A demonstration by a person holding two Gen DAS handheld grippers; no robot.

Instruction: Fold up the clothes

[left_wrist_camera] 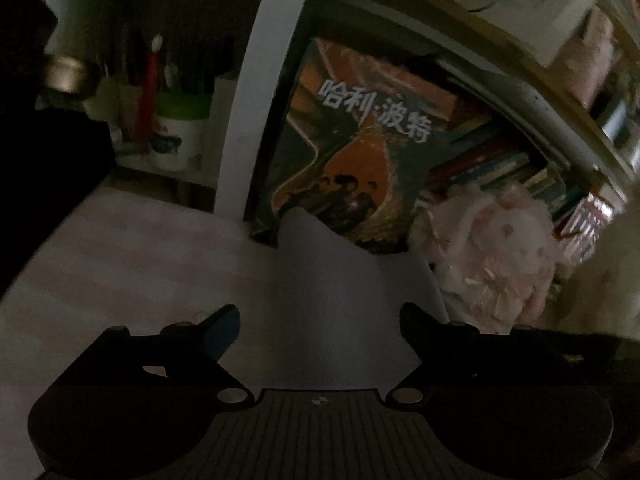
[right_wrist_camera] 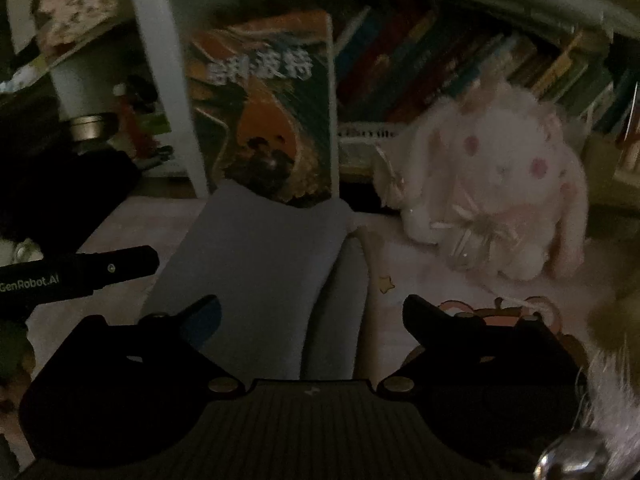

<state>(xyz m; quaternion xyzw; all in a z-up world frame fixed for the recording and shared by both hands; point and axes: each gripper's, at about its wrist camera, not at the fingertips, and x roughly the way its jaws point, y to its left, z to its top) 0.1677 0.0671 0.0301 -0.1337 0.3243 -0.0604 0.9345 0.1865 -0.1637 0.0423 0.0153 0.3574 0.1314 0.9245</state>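
Observation:
A pale grey-blue garment (left_wrist_camera: 332, 300) lies flat on the pink table cover (left_wrist_camera: 120, 264), running away from me toward the books. In the right wrist view the garment (right_wrist_camera: 248, 264) shows a folded strip (right_wrist_camera: 340, 312) along its right side. My left gripper (left_wrist_camera: 320, 320) is open and empty, its fingers on either side of the garment's near end. My right gripper (right_wrist_camera: 312, 316) is open and empty, low over the garment's near part. The left gripper's black body (right_wrist_camera: 80, 270) shows at the left of the right wrist view.
A Harry Potter book (left_wrist_camera: 352, 140) stands at the garment's far end, beside a white upright post (left_wrist_camera: 260, 92). A pink plush bunny (right_wrist_camera: 500, 184) sits at the right, in front of shelved books (right_wrist_camera: 440, 60). A pen cup (left_wrist_camera: 180, 128) stands far left. Light is dim.

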